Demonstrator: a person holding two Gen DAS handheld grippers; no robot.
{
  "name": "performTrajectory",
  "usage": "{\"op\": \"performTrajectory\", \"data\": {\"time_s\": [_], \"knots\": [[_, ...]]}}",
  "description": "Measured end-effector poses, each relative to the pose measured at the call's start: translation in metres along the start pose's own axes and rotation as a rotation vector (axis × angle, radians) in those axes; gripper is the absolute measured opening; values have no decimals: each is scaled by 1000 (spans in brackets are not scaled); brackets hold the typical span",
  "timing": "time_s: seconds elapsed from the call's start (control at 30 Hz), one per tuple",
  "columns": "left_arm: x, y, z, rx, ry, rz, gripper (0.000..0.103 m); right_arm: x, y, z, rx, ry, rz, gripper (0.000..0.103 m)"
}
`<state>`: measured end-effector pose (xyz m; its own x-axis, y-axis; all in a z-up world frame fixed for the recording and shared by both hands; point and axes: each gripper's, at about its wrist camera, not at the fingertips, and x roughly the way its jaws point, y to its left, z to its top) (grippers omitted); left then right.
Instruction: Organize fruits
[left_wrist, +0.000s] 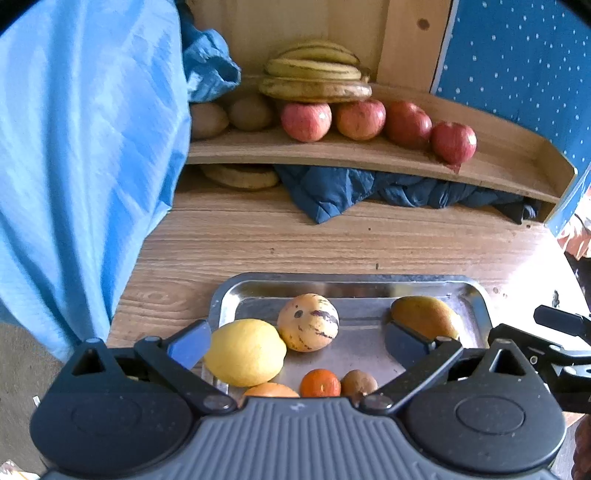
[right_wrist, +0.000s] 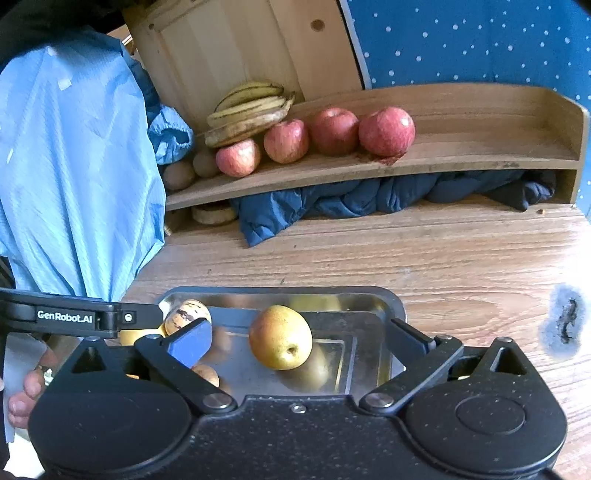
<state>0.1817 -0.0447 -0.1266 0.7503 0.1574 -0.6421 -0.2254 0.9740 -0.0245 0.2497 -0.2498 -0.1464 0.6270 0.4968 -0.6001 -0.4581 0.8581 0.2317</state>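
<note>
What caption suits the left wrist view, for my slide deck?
Open left gripper hovers over a metal tray of mixed fruit; apples and bananas sit shelved.

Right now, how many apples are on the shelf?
4, in a row along the wooden shelf: first apple under the bananas, second, third, fourth rightmost. None seem hidden.
</note>
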Motion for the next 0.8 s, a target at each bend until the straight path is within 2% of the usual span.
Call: {"op": "performTrajectory", "data": {"time_s": [0.4, 0.8], "knots": [[-24, 11, -16, -54, -74, 11, 102, -19, 9, -7, -22, -51, -28, 102], [-31, 20, -38, -89, -58, 9, 102, -24, 18, -19, -48, -47, -27, 102]]}}
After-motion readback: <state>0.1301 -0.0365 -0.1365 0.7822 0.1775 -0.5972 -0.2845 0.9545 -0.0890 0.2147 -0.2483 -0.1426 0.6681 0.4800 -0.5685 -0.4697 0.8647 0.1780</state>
